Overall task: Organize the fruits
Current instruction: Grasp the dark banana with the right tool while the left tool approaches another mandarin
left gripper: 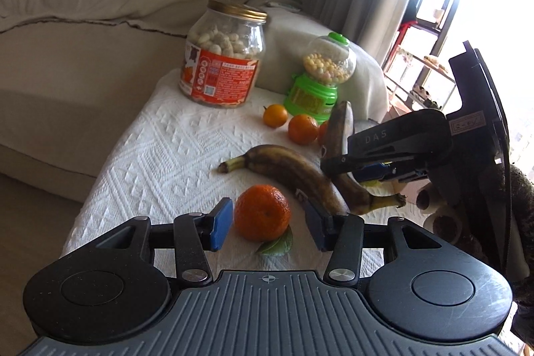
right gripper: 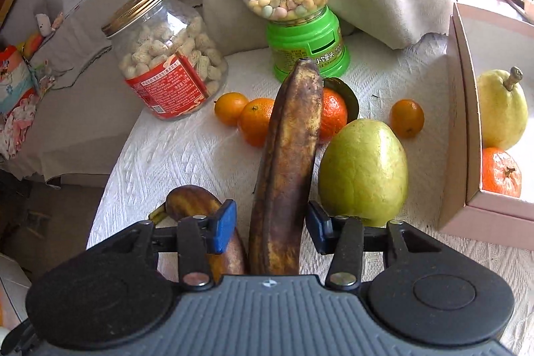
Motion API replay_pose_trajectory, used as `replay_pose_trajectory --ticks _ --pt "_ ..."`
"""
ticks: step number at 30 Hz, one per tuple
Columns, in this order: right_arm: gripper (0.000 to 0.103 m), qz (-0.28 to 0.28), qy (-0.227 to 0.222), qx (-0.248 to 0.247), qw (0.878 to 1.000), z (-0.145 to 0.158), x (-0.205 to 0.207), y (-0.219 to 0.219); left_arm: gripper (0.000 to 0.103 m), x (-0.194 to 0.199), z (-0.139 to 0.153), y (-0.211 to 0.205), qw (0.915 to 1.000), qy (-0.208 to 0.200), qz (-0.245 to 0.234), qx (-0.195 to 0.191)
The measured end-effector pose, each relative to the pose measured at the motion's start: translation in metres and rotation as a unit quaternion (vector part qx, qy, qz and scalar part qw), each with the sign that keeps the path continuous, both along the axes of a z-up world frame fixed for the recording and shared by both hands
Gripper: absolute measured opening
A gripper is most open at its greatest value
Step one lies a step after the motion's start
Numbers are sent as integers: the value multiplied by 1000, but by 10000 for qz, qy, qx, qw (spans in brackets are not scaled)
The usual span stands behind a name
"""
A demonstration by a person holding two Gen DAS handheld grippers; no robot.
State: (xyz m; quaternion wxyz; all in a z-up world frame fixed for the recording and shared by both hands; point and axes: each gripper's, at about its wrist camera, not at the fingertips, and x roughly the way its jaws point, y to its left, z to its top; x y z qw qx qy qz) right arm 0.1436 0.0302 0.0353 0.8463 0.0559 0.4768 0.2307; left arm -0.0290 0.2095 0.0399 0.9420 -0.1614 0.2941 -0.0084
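On the white-cloth table an orange with a green leaf sits between the blue pads of my left gripper, which is open, with small gaps on both sides. My right gripper is shut on a brown overripe banana. In the left wrist view that banana is tilted tip-up in the right gripper. A second brown banana lies flat beside it. Loose oranges and a large green fruit lie behind.
A pink box at the right holds a yellow pear and an orange. A peanut jar and a green candy dispenser stand at the table's back. A sofa lies to the left; paper rolls sit low right.
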Motion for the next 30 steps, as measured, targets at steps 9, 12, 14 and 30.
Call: replay_pose_trajectory --ticks 9,12,14,30 --pt "33 840 516 364 9945 -1 -28 -50 53 4 4 -20 9994 -55 -347 50" --pt "33 962 549 397 9931 -2 -48 -68 53 4 7 -28 9987 -92 -484 118" --pt "33 976 598 477 9923 -4 -61 -80 53 4 9 -32 9984 -109 -525 176" --pt "66 842 -778 -291 9930 2 -116 -123 53 23 -4 -21 9967 325 132 726"
